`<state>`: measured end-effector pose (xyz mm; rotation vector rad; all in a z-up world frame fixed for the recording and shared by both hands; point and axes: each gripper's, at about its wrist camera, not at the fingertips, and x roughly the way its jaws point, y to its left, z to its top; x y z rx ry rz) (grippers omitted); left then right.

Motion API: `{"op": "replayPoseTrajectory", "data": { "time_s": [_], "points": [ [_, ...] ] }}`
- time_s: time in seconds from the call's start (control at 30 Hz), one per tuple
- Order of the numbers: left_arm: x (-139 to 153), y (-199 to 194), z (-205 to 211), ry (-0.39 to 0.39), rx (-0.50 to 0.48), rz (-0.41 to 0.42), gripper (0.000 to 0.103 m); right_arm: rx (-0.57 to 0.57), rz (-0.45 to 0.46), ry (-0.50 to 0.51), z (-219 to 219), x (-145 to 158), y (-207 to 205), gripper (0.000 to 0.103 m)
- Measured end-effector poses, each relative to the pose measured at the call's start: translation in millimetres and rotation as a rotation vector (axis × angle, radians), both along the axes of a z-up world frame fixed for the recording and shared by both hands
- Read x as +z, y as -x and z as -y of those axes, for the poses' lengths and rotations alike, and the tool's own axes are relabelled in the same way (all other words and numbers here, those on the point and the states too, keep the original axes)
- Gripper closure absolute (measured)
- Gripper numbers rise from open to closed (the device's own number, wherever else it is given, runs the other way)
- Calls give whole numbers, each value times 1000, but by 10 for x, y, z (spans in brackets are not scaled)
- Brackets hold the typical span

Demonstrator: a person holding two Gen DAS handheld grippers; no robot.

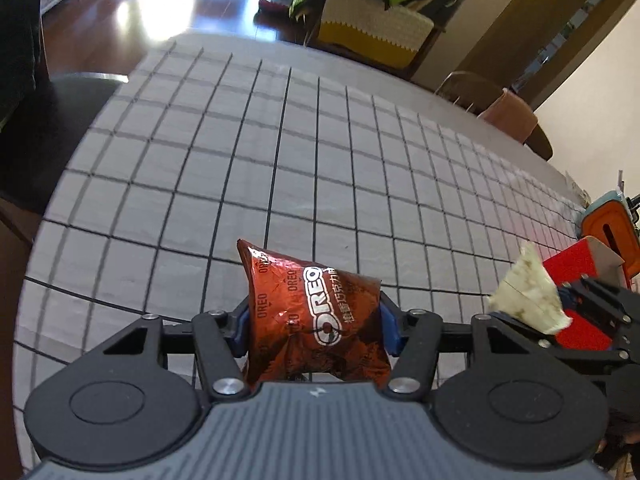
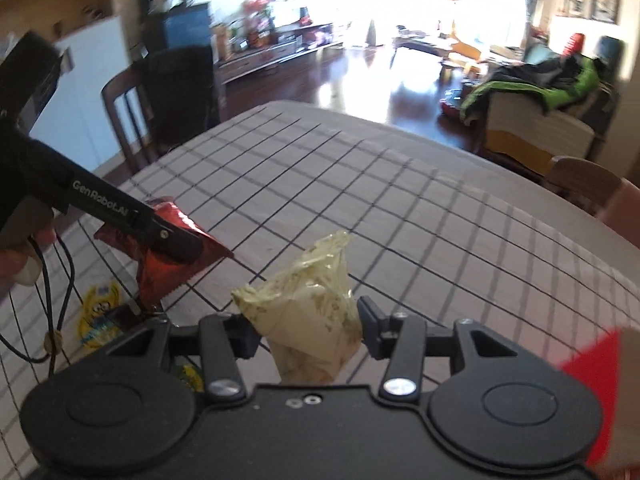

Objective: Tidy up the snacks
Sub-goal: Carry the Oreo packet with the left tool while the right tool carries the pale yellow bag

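Note:
My left gripper point(image 1: 314, 322) is shut on a red-brown Oreo packet point(image 1: 312, 316) and holds it above the checked tablecloth point(image 1: 280, 160). My right gripper point(image 2: 306, 334) is shut on a pale yellow-green snack packet point(image 2: 312, 316), also above the cloth. The right gripper and its pale packet point(image 1: 528, 296) show at the right edge of the left wrist view. The left gripper with the Oreo packet point(image 2: 176, 260) shows at the left of the right wrist view. A yellow snack packet point(image 2: 98, 316) lies on the cloth below the left gripper.
A red box point(image 1: 580, 276) and an orange container point(image 1: 612, 236) stand at the table's right edge. Wooden chairs point(image 2: 132, 116) stand around the table. A sofa with clothes point(image 2: 540, 112) is beyond the far edge.

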<state>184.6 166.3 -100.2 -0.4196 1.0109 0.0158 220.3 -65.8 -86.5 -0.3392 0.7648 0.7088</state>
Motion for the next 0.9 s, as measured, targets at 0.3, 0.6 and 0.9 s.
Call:
{"op": "replayPoseTrajectory", "data": {
  "time_s": [0.3,0.6,0.9],
  "points": [
    [628,273,380,-36,-47,116,44,-164,11,-76,563,409,359,55],
    [1053,245,1174,-51,-156,166,44,-336,37,-163,1279,726,606,55],
    [1156,47,2271,-46,-316,196,44,-452,84,-143,2058,807,610,55]
  ]
}}
